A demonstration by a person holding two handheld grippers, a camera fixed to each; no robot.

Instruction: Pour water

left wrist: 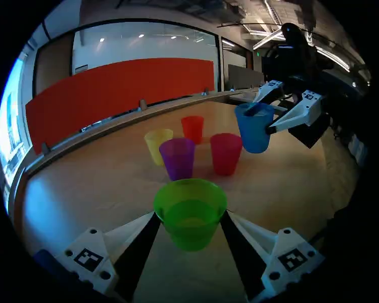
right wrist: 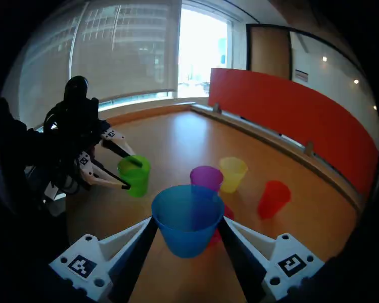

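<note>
My left gripper [left wrist: 191,214] is shut on a translucent green cup [left wrist: 191,222], held upright just above the wooden table [left wrist: 78,192]; the cup's lower part looks darker. My right gripper [right wrist: 188,219] is shut on a blue cup [right wrist: 187,227], also upright. In the left gripper view the blue cup [left wrist: 253,129] hangs in the right gripper [left wrist: 255,118] to the far right, above the table. In the right gripper view the green cup [right wrist: 135,175] sits in the left gripper [right wrist: 134,175] at the left.
Between the grippers, several cups stand on the table: yellow [left wrist: 158,145], purple [left wrist: 178,158], orange-red [left wrist: 192,129] and pink [left wrist: 226,153]. An orange partition [left wrist: 119,91] runs along the table's far edge. A person's dark sleeve [right wrist: 17,156] is behind the left gripper.
</note>
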